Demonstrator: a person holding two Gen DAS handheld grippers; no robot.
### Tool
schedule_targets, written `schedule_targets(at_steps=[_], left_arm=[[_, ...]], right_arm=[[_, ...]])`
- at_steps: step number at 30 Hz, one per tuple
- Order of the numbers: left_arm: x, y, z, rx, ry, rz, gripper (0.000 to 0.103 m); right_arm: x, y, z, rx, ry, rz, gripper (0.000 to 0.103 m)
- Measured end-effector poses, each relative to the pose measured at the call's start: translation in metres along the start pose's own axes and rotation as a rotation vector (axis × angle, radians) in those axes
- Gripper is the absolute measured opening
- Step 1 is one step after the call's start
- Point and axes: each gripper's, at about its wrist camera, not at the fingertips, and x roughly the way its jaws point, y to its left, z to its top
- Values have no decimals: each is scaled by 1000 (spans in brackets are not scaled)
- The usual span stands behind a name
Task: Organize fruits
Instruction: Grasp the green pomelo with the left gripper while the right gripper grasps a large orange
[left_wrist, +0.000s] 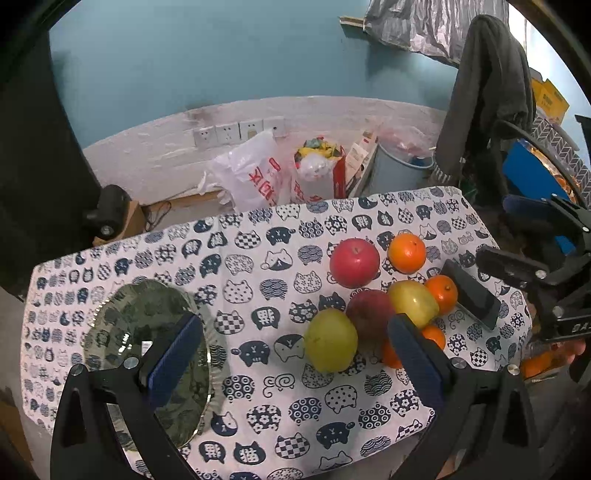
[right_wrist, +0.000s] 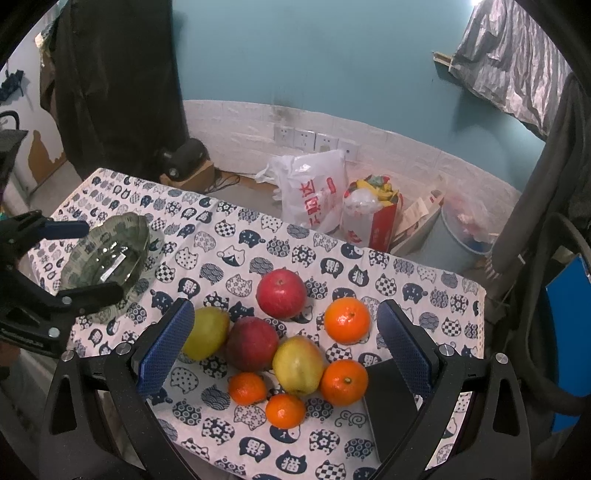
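On the cat-print cloth (right_wrist: 406, 280) lies a cluster of fruit: a red apple (right_wrist: 281, 293), a darker red apple (right_wrist: 252, 343), two yellow-green apples (right_wrist: 205, 334) (right_wrist: 298, 365) and several oranges (right_wrist: 347, 320). My right gripper (right_wrist: 286, 350) hovers open above the cluster, its blue pads on either side. A glass dish (left_wrist: 147, 332) sits empty at the table's left. Over its right edge, left of the fruit (left_wrist: 330, 345), my left gripper (left_wrist: 295, 358) stands open. In the right wrist view the left gripper (right_wrist: 79, 262) straddles the dish (right_wrist: 107, 254). The right gripper (left_wrist: 509, 232) shows at the left view's right edge.
A dark flat phone-like slab (right_wrist: 391, 406) lies right of the fruit. Behind the table's far edge stand plastic bags (right_wrist: 314, 192), a red bag (right_wrist: 373, 218) and a grey bin (right_wrist: 454, 240). A dark garment (left_wrist: 484, 92) hangs at the right.
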Motion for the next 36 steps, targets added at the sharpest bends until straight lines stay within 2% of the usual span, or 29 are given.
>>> schedule_targets(at_steps=[7,10,22,29,36], left_arm=[[39,6,-4,-31,73,-16,102],[53,5,-6,-44,104,-45,102],[95,-19,-15,10,205,-95,102],[119,-26,-18,39,250,-84,102],[139,-22,-24,20,294,-88,102]], right_arm=[[14,-8,0,12,48,-4,98],[23,-14,-3,24,74,-6,98],[60,-53,-31,100,198,-54,98],[73,-67,-38,130,227,-54,98],[96,-78,-46,159,270,-48,98]])
